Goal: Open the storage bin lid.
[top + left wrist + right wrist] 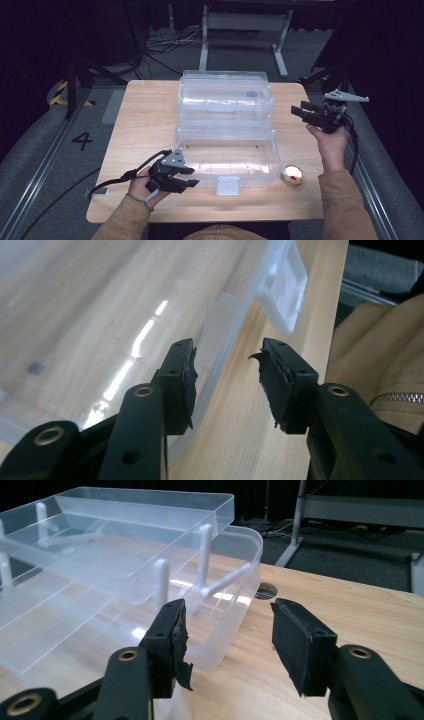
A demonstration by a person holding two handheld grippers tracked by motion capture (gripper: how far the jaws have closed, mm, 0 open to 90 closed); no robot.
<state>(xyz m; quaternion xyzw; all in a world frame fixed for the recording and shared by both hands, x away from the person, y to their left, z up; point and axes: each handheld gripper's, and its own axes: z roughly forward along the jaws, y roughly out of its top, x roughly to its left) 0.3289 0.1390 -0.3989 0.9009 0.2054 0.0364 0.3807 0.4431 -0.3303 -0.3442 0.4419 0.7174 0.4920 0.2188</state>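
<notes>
A clear plastic box (226, 167) stands open in the middle of the wooden table, its lid (225, 95) tipped up at the back with clear trays inside. My left gripper (191, 177) is at the box's front left corner, open. In the left gripper view, the left gripper (228, 347) has one jaw over the box's rim (225, 335) and the other over bare table, with neither pad pressing. My right gripper (297, 110) hovers open beside the lid's right end. The right gripper (227, 607) has nothing between its pads, and the lid's corner (240, 575) lies just beyond its left jaw.
The box's latch tab (227, 185) sticks out at the front, also visible as a latch tab (282, 280) near the table's edge. A small round yellow and red object (292, 176) lies right of the box. A cable hole (264, 591) sits in the table behind the lid.
</notes>
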